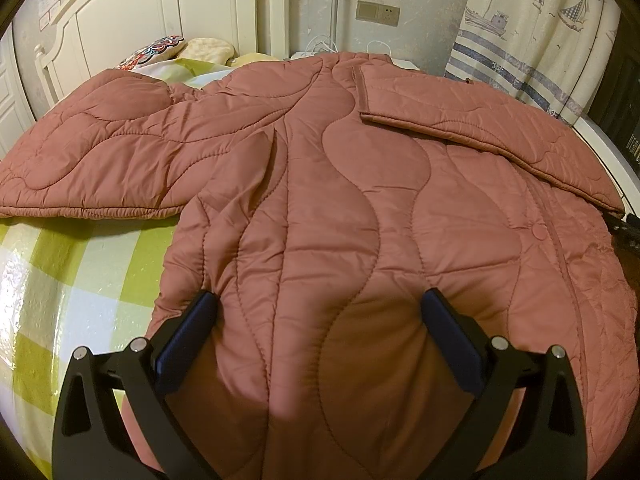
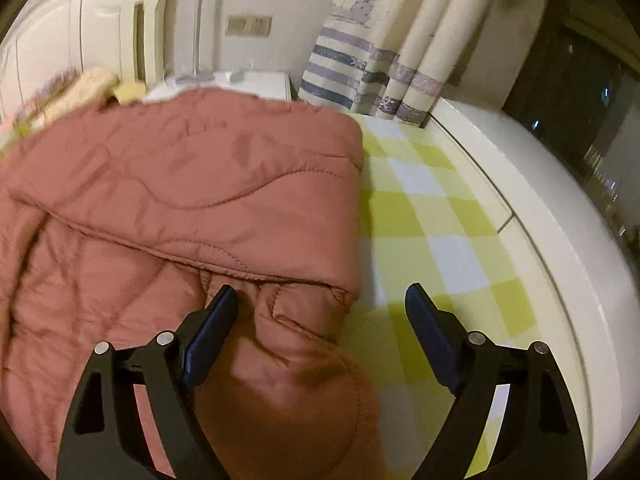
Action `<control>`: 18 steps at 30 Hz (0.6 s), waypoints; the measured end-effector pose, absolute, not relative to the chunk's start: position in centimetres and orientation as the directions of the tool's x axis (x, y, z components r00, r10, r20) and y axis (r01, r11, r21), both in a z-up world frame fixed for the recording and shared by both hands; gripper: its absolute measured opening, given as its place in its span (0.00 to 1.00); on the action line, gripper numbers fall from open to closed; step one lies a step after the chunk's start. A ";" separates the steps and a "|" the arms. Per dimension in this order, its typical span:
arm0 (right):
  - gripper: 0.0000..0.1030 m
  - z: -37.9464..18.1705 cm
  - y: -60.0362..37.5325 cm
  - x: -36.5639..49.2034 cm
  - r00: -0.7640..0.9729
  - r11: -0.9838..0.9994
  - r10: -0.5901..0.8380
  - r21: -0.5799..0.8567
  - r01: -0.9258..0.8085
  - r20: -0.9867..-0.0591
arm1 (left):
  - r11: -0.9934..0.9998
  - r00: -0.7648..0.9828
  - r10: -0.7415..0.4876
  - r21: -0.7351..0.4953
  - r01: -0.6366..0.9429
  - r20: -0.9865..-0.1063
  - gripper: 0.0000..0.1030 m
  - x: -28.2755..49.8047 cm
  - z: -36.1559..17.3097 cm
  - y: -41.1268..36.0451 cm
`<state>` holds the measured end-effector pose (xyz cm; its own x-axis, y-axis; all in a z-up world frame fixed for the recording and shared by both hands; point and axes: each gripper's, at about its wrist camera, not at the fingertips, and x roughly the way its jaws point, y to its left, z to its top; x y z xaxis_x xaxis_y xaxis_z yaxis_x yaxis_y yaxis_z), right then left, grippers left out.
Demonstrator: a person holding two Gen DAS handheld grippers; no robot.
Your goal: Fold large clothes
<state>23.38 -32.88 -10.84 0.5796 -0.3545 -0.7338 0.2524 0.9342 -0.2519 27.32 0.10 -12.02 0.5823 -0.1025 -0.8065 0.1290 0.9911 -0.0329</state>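
Observation:
A dusty-pink quilted coat (image 1: pixel 340 184) lies spread on a bed with a green-and-white checked sheet (image 1: pixel 60 280). One sleeve (image 1: pixel 100 152) stretches out to the left. The other sleeve (image 1: pixel 480 120) lies folded over the body at the right. My left gripper (image 1: pixel 320 296) hovers open over the near hem, its fingers wide apart with puffy fabric between them. In the right wrist view, my right gripper (image 2: pixel 322 290) is open above the coat's (image 2: pixel 180 184) right edge. Its left finger (image 2: pixel 216 320) is over the fabric and its right finger (image 2: pixel 432 328) over the bare sheet (image 2: pixel 432 220).
Pillows (image 1: pixel 168 50) lie at the head of the bed against a white headboard (image 1: pixel 160 12). A white nightstand (image 2: pixel 256 84) and a boat-print curtain (image 1: pixel 540 32) stand behind. A white bed frame rim (image 2: pixel 540 200) runs along the right side, with a dark window beyond.

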 end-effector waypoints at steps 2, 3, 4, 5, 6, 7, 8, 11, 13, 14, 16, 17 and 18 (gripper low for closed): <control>0.77 -11.3 -31.9 25.7 0.589 0.907 -0.421 -0.327 0.264 -0.690 | 0.991 0.583 -0.104 -0.035 0.129 -0.806 0.98 27.3 -12.0 0.1; 0.61 -11.5 -31.8 27.4 0.587 0.897 -0.441 -0.337 0.285 -0.678 | 0.991 0.583 -0.104 -0.035 0.129 -0.806 0.98 27.3 -12.0 0.1; 0.54 -11.4 -32.5 27.7 0.579 0.893 -0.448 -0.317 0.318 -0.682 | 0.991 0.583 -0.106 -0.037 0.129 -0.806 0.98 27.3 -12.0 0.1; 0.46 -11.2 -33.6 27.6 0.574 0.901 -0.422 -0.251 0.355 -0.702 | 0.991 0.583 -0.108 -0.040 0.128 -0.805 0.98 27.3 -12.0 0.1; 0.45 -11.0 -34.4 27.3 0.583 0.907 -0.393 -0.195 0.373 -0.711 | 0.991 0.584 -0.110 -0.042 0.128 -0.804 0.98 27.2 -12.0 0.1; 0.45 -10.9 -34.9 26.9 0.586 0.906 -0.386 -0.173 0.386 -0.713 | 0.991 0.584 -0.112 -0.044 0.129 -0.804 0.98 27.2 -12.0 0.1; 0.45 -11.0 -35.4 26.3 0.582 0.902 -0.386 -0.161 0.400 -0.715 | 0.991 0.585 -0.113 -0.045 0.130 -0.803 0.98 27.2 -12.0 0.2; 0.45 -11.4 -38.1 25.4 0.579 0.893 -0.318 -0.032 0.448 -0.751 | 0.990 0.585 -0.116 -0.047 0.132 -0.803 0.98 27.2 -12.0 0.4; 0.49 -11.4 -38.2 25.1 0.589 0.908 -0.271 0.001 0.419 -0.762 | 0.990 0.585 -0.120 -0.052 0.131 -0.802 0.98 27.2 -12.0 0.4; 0.59 -11.4 -37.8 25.3 0.572 0.922 -0.264 -0.030 0.385 -0.776 | 0.990 0.586 -0.123 -0.056 0.131 -0.801 0.98 27.2 -12.0 0.5; 0.78 -10.9 -36.0 24.7 0.541 0.933 -0.314 -0.148 0.328 -0.780 | 0.989 0.587 -0.129 -0.064 0.132 -0.799 0.98 27.2 -12.0 0.6; 0.85 -10.4 -35.1 24.2 0.545 0.929 -0.345 -0.196 0.314 -0.764 | 0.989 0.588 -0.133 -0.068 0.132 -0.798 0.98 27.2 -12.0 0.7; 0.85 -9.7 -33.9 23.2 0.563 0.922 -0.381 -0.251 0.296 -0.734 | 0.989 0.588 -0.135 -0.070 0.131 -0.798 0.98 27.2 -11.9 0.7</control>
